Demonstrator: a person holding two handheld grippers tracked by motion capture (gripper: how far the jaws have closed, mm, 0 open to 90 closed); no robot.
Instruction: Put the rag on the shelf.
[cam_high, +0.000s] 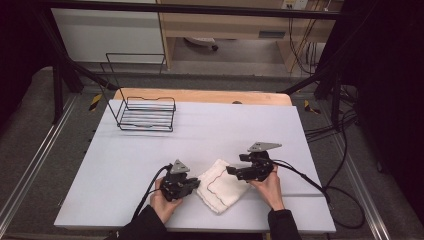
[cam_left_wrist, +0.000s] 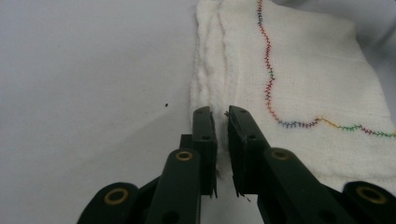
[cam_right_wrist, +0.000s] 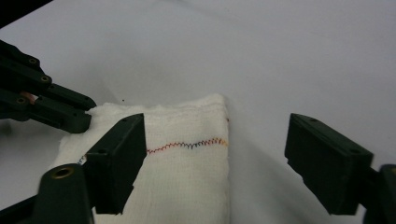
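One fixed overhead camera, two close ones riding the grippers.
High view looks forward and down over the whole table (cam_high: 150, 165) from its near edge; gripper views sit low along their own jaws, sharing the folded cloth (cam_high: 222, 186) (cam_left_wrist: 303, 84) (cam_right_wrist: 187, 158) near that edge.

Grey floor (cam_high: 30, 125), wooden desk (cam_high: 220, 25) behind, dim room.

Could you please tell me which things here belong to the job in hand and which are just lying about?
In the job:
- folded white cloth
- left gripper, jaws shut on the cloth's edge
- right gripper, jaws open over the cloth's corner

Lying about:
- wire basket, at the table's far left
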